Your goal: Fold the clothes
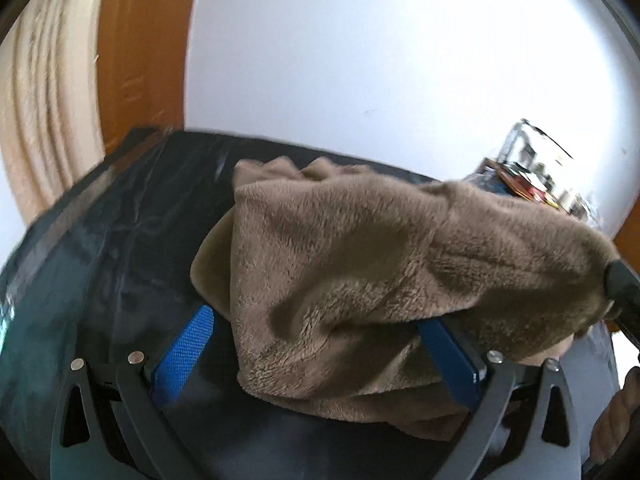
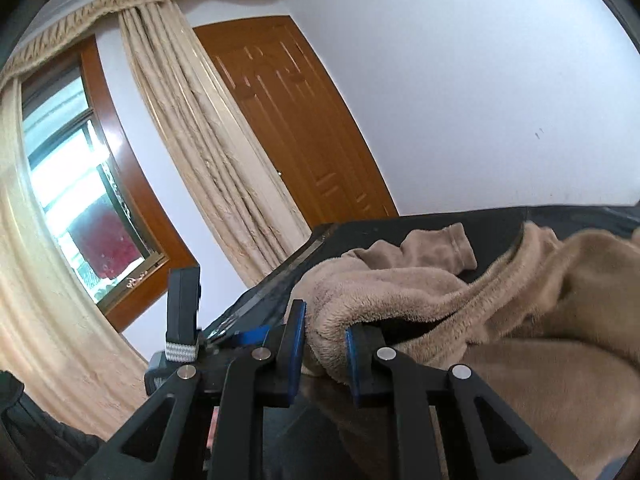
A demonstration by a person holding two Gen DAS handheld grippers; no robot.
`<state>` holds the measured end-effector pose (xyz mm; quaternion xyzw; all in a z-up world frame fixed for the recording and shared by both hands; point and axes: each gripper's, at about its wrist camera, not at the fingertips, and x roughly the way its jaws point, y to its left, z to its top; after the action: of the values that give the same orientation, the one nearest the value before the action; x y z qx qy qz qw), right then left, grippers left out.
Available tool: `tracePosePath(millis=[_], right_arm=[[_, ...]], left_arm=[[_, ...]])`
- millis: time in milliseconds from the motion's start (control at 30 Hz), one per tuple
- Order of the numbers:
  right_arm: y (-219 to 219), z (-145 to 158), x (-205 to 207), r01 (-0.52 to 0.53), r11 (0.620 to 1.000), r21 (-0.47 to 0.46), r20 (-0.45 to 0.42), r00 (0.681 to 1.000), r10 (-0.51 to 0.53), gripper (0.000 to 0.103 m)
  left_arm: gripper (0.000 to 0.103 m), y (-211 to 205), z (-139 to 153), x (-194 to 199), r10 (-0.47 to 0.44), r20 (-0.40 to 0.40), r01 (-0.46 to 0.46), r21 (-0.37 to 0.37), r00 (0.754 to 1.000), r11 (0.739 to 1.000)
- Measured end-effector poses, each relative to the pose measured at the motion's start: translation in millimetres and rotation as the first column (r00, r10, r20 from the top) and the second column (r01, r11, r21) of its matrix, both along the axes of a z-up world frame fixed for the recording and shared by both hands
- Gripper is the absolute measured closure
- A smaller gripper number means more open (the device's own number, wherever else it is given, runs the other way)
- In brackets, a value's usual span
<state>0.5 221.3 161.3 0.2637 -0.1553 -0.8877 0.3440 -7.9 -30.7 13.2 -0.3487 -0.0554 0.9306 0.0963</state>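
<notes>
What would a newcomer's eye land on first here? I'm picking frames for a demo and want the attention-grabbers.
The fluffy tan garment heaped on the dark table dominates both views. The right gripper is clamped on a thick fold of it, while the left gripper stands open with the fabric draped over its right finger. Behind, the wooden door and beige curtain stand out.

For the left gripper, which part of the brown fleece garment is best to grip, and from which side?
Probably the loose lower hem of the brown fleece garment, entered from below and in front. It hangs just between the open fingers of the left gripper, while the right gripper already pinches a rolled edge and lifts it.
</notes>
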Motion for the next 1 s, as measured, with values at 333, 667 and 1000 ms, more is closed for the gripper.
tracePosePath(millis=[333,667,1000], right_arm=[[25.2,-21.2,42.9,-0.002,0.999,-0.053,0.000,1.000,0.002,0.084],[58.4,-44.6,89.5,0.043,0.999,-0.033,0.030,0.999,-0.042,0.084],[80.5,-55.9,119.5,0.281,0.931,0.232,-0.045,0.959,-0.278,0.039]], left_arm=[[0.000,31.7,18.4,51.5,-0.320,-0.148,0.256,-0.340,0.936,0.905],[0.000,38.4,0.9,68.5,-0.364,-0.067,0.313,-0.383,0.929,0.869],[0.000,33.0,-2.5,81.1,-0.358,-0.069,0.313,-0.350,0.931,0.883]])
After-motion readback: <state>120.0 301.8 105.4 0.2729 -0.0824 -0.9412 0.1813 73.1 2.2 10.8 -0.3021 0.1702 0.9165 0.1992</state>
